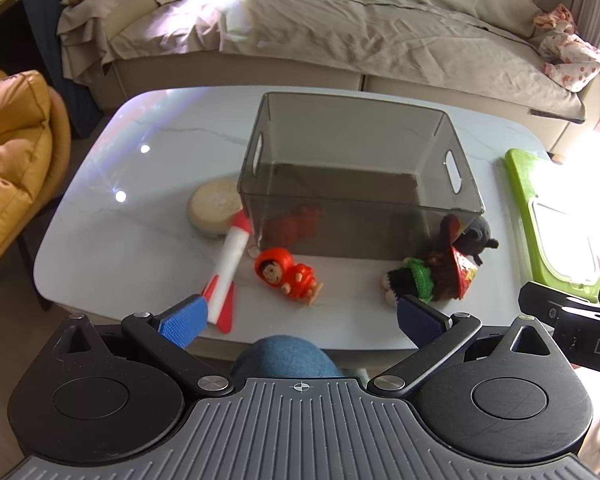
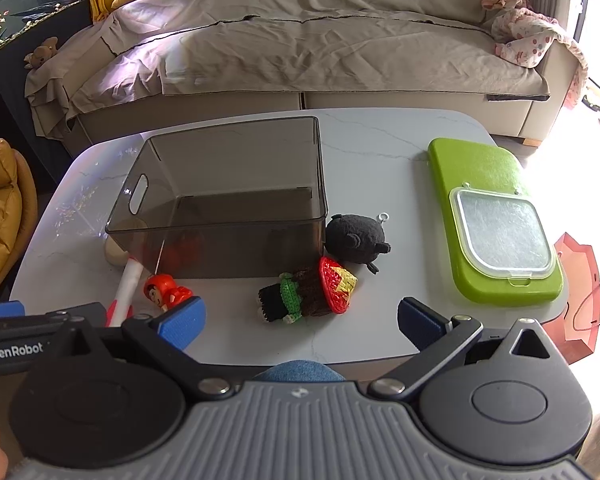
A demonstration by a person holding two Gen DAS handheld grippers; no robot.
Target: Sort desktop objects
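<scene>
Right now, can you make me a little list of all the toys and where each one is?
bin: smoky clear box, empty, middle of table
rocket: white and red, lying by the bin's left corner
red figure: lying in front of the bin
knitted doll: lying down, red hat
black plush: at the bin's right corner
round cream dish: left of the bin
green case: far right
left gripper: fingers open, holding nothing
right gripper: fingers open, holding nothing

Toys ring the bin (image 2: 224,196) on the bench (image 2: 372,148).
Rocket (image 1: 230,268) and bowl (image 1: 214,210) left of it, figure (image 1: 290,272) and dolls (image 2: 312,294) in front, tray (image 2: 496,220) right, sofa (image 2: 300,40) behind.
</scene>
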